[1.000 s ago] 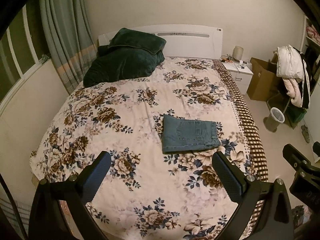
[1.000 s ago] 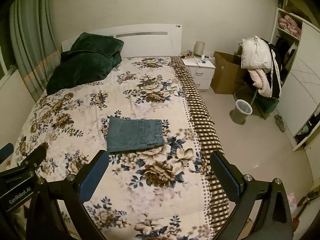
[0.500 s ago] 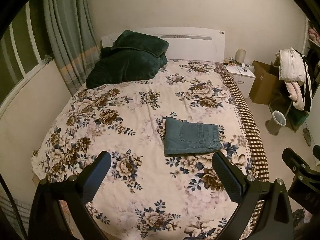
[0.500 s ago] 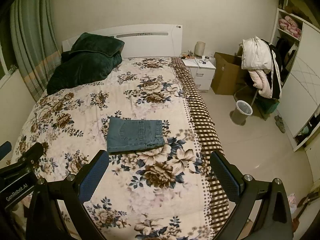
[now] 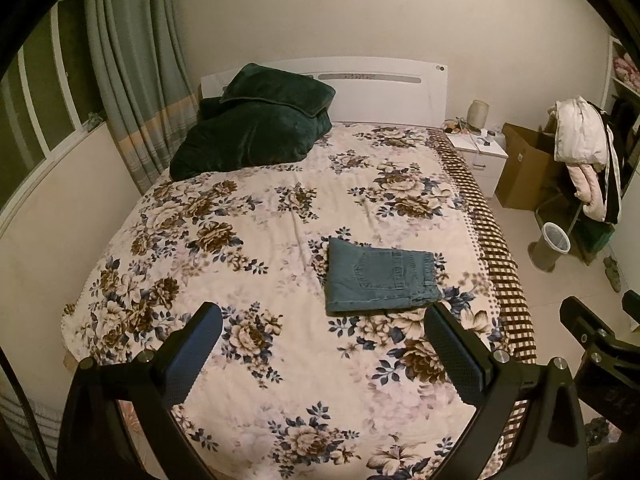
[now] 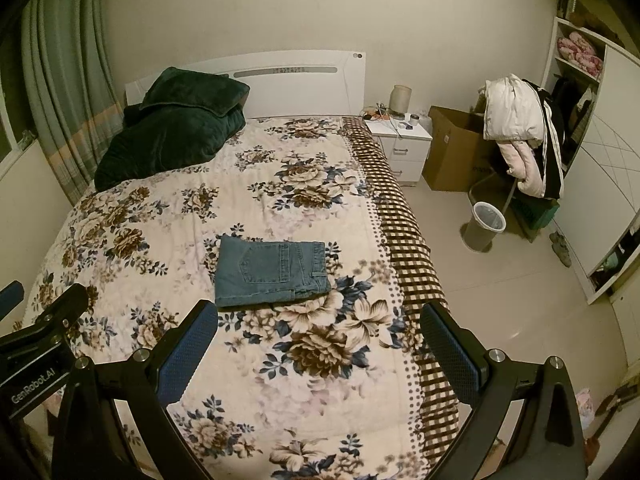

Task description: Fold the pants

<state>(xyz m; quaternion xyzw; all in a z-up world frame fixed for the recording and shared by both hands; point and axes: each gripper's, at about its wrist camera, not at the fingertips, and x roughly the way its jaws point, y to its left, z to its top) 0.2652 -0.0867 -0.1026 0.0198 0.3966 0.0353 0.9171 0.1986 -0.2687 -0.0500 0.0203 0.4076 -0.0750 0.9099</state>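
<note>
Blue denim pants (image 5: 380,276) lie folded into a flat rectangle, back pocket up, on the floral bedspread (image 5: 256,264), right of the bed's middle. The same pants (image 6: 270,272) show left of centre in the right wrist view. My left gripper (image 5: 322,316) hangs open high above the bed's foot, nothing between its fingers, the pants well beyond it. My right gripper (image 6: 318,314) is also open and empty, held above the bed's right foot corner. Each gripper's body shows at the edge of the other's view.
A dark green blanket and pillow (image 5: 256,136) are piled at the head on the left. Right of the bed stand a white nightstand (image 6: 402,140), a cardboard box (image 6: 452,152), a bin (image 6: 486,224) and a clothes-laden chair (image 6: 520,132). Curtains (image 5: 132,80) hang on the left.
Both grippers have drawn back and up a little from the bed, so the pants look slightly farther away. The pants have not moved; both grippers stay open.
</note>
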